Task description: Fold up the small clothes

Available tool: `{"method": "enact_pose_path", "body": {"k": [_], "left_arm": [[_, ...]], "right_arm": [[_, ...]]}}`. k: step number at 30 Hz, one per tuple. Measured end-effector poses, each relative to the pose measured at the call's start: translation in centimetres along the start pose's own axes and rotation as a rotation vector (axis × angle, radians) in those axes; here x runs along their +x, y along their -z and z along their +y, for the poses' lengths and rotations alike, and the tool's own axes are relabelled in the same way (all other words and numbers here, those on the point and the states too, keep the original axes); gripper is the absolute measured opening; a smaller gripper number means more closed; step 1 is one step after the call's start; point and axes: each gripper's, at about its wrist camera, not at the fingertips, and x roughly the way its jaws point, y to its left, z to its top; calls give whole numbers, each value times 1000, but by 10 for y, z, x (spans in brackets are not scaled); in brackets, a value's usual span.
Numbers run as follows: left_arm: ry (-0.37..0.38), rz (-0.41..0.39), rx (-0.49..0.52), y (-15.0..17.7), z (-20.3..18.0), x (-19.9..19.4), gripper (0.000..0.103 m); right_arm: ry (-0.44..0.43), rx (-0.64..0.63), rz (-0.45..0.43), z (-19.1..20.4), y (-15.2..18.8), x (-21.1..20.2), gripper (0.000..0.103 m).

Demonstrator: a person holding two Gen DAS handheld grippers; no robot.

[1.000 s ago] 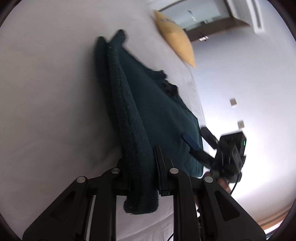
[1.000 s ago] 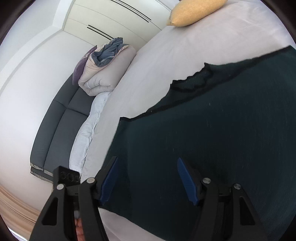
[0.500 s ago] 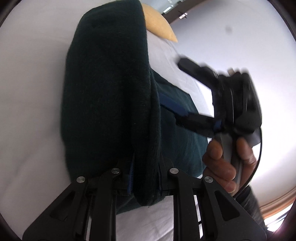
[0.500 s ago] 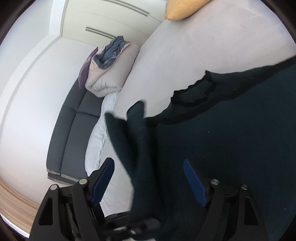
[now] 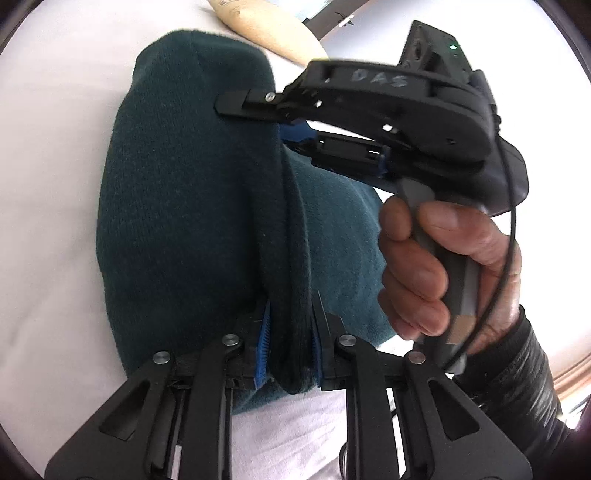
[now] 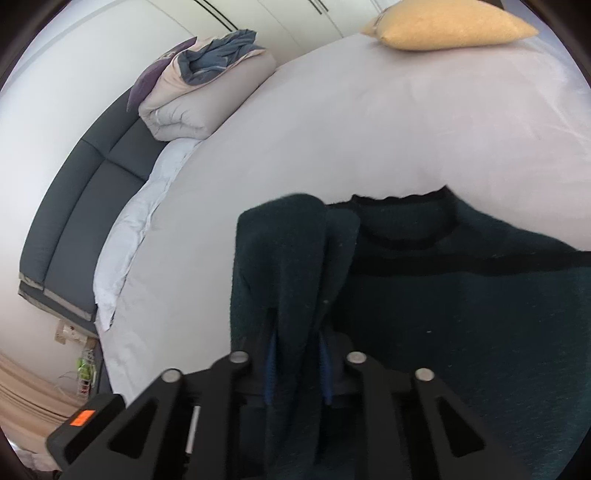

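A dark green knit sweater point(image 5: 184, 206) lies on a white bed point(image 5: 48, 155). My left gripper point(image 5: 290, 343) is shut on a folded edge of it and holds that fold raised over the body. In the right wrist view the sweater point(image 6: 461, 302) fills the lower right, its dark neckline band facing the bed. My right gripper point(image 6: 297, 365) is shut on a fold of the same sweater. It also shows in the left wrist view point(image 5: 280, 122), held by a hand, its fingers reaching into the fabric.
A yellow pillow point(image 6: 447, 26) lies at the far end of the bed point(image 6: 332, 122). A folded beige and blue duvet point(image 6: 207, 92) sits on a dark grey sofa point(image 6: 74, 206) to the left. White wardrobe doors stand behind.
My left gripper lifted the sweater's fold up and over the body. My right gripper, open a second ago, moved to that fold and closed on it.
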Motion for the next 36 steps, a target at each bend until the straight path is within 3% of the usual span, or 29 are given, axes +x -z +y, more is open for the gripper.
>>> {"method": "enact_pose_path", "body": {"k": [10, 23, 29, 32, 36], "left_arm": [[61, 34, 53, -15, -33, 2, 17], [111, 143, 220, -37, -115, 65, 17], [149, 235, 183, -18, -80, 39, 20], [181, 206, 165, -14, -51, -2, 20], [139, 105, 143, -27, 4, -57, 20]], "right_arm": [[26, 31, -78, -35, 4, -53, 14], [95, 186, -103, -157, 17, -139, 14], [102, 318, -134, -199, 31, -137, 15], [49, 372, -148, -201, 41, -138, 22], [4, 373, -176, -180, 66, -151, 52]]}}
